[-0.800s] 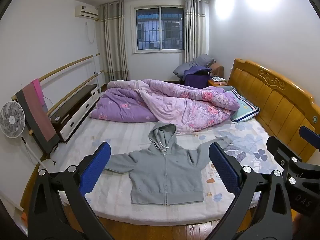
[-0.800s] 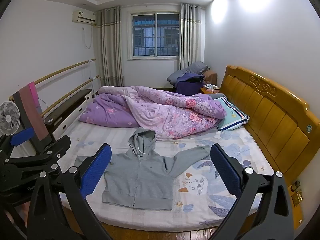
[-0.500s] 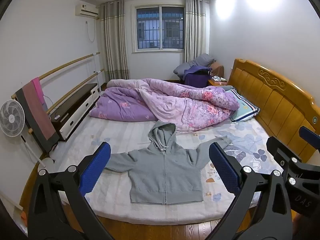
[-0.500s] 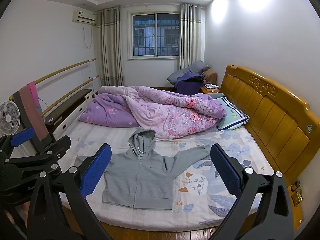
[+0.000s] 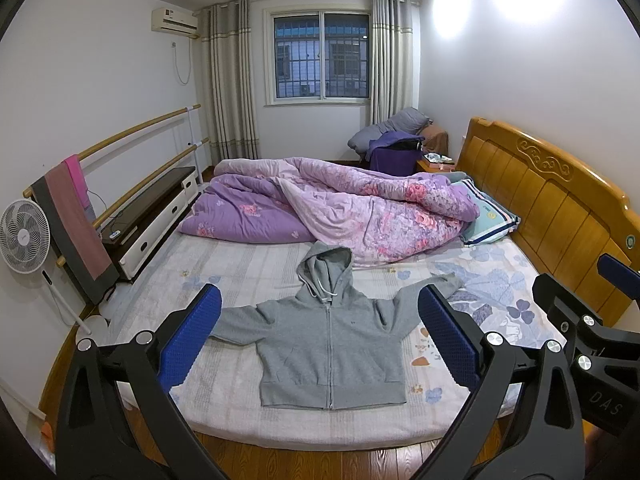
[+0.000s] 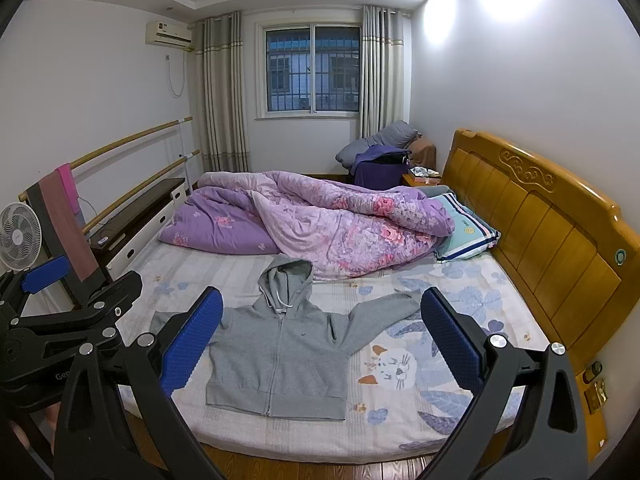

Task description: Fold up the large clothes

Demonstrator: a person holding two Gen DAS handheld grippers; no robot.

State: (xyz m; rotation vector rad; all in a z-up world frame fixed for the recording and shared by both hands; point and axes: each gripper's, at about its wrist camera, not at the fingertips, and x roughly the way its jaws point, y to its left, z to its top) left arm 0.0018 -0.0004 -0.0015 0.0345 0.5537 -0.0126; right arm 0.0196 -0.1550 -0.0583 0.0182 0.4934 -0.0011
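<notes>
A grey zip hoodie [image 5: 332, 348] lies flat, front up, on the near part of the bed, sleeves spread to both sides and hood pointing toward the quilt. My left gripper [image 5: 319, 295] hovers well short of the bed's near edge, open, nothing between its blue pads. Beside it on the right, my right gripper [image 5: 580, 280] shows at the frame edge. In the right wrist view the hoodie [image 6: 280, 356] sits left of centre, and my right gripper [image 6: 322, 297] is open and empty above the bed's edge. The left gripper [image 6: 86, 276] is at the far left there.
A crumpled purple floral quilt [image 5: 340, 204] fills the far half of the bed [image 5: 224, 268], with a striped pillow [image 5: 490, 220] by the wooden headboard [image 5: 552, 208]. A fan [image 5: 24, 236], wall rails with towels [image 5: 76, 208] and a low cabinet [image 5: 156, 208] line the left side. Wooden floor [image 5: 304, 460] lies below.
</notes>
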